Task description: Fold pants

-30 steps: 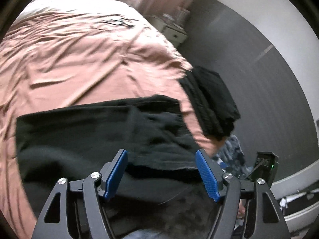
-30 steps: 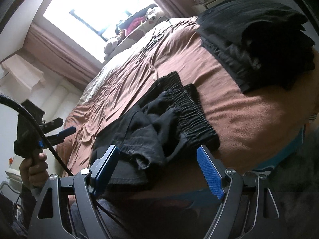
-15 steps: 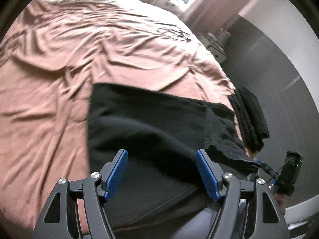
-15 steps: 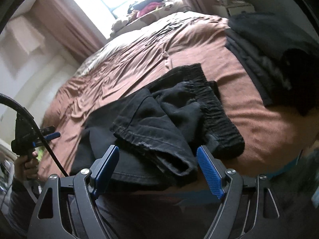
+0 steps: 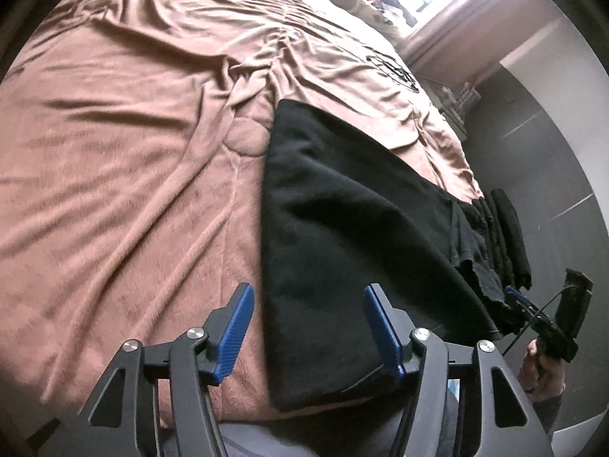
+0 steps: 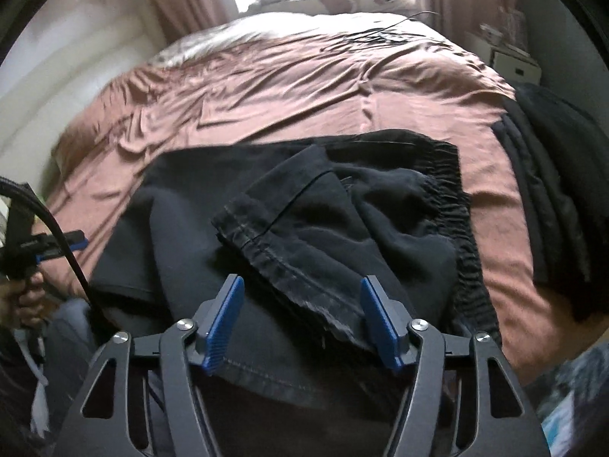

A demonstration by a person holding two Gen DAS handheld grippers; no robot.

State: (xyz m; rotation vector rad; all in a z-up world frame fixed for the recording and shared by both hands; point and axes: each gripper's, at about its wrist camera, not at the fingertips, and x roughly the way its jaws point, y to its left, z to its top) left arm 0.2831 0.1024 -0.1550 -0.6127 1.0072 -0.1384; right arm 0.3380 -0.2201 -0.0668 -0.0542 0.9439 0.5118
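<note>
Right between the blue pads of the left claw point(image 5: 306, 333) sits the near corner of the black pants point(image 5: 342, 228). The jaws are apart and closing, but the pads aren't pressing on the cloth yet, so nothing is gripped. From there the pants run away and to the right across the brown bedspread point(image 5: 133, 152), lying smooth and flat at this end.

Same deal with the right claw point(image 6: 300, 321): jaws apart, closing, with a folded-over hem point(image 6: 289, 262) of the pants under the gap and no pinch on it so far. Just past that the fabric is bunched, and the elastic waistband point(image 6: 456, 205) runs along the right side of the heap. Farther right, a separate stack of dark clothes point(image 6: 552, 190) rests near the bed's edge, apart from the pants.

Handling-wise, my guess is these are soft, floppy and fairly light, something like fleece or brushed cotton. They'll drape and sag the moment they're lifted, not slippery, nothing fragile. I'd grab the stitched hem with the right and the flat corner edge with the left, since the thick seams give the pads something to bite. The rumpled middle probably needs a tug flat before any fold holds.
</note>
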